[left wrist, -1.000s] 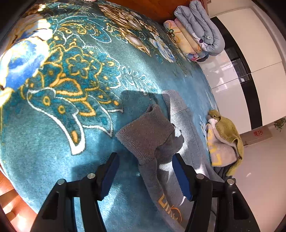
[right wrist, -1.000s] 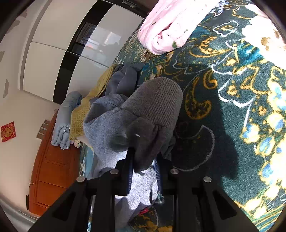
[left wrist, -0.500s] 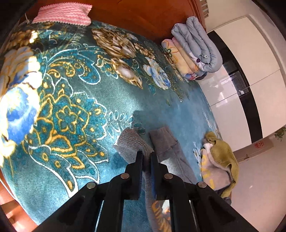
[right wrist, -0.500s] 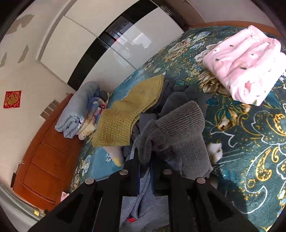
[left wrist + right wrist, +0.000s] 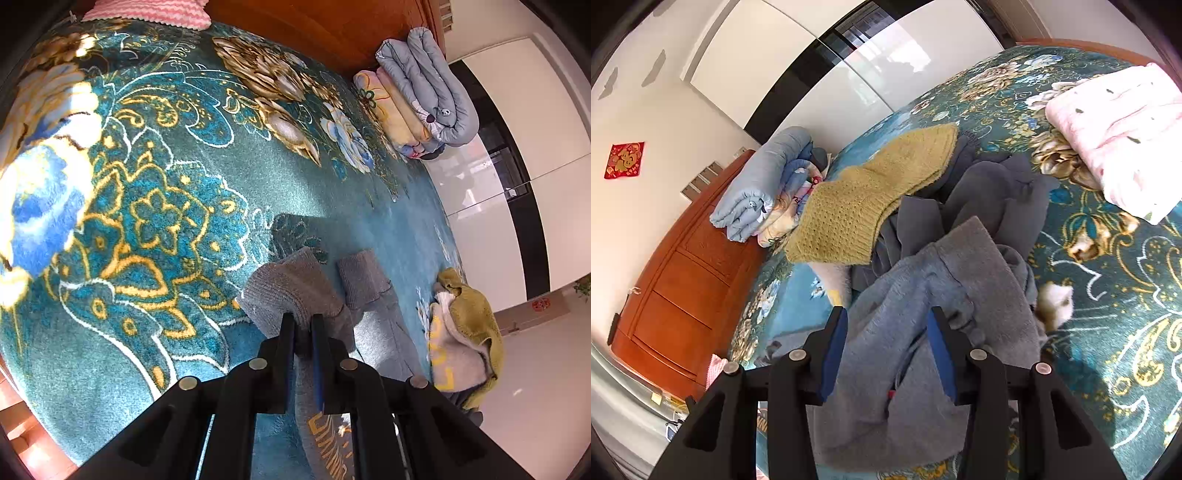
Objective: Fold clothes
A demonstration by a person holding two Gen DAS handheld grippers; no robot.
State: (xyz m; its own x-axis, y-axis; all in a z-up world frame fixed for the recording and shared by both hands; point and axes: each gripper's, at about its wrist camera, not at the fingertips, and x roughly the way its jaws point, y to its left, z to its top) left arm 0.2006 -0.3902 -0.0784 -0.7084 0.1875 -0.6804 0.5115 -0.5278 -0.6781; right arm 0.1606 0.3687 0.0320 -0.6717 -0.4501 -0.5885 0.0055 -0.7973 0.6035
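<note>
Left gripper [image 5: 303, 332]: low over the bed, angled down, jaws nearly pressed together, pinching the ribbed cuff [image 5: 291, 291] of a grey sweatshirt [image 5: 373, 332]. Cuff is coarse rib knit, bunched just ahead of the fingers. Second cuff [image 5: 364, 278] lies flat just beside it on the right. Sweatshirt body is soft fleece, with gold lettering near the bottom edge.

Bed cover [image 5: 155, 206]: plush teal pile, gold and blue floral scrollwork. Rolled pale-blue quilt [image 5: 432, 85] at the wooden headboard [image 5: 325, 26].

Right gripper [image 5: 886, 343]: above the same sweatshirt [image 5: 923, 306], blue-padded fingers [image 5: 833, 354] spread wide, holding nothing; grey fleece lies crumpled between and below them. Beyond, an olive open-knit sweater [image 5: 871, 199] drapes over a dark grey garment [image 5: 993, 192]. Far right, a folded pink fleece item [image 5: 1123, 140] rests on the bed cover.
</note>
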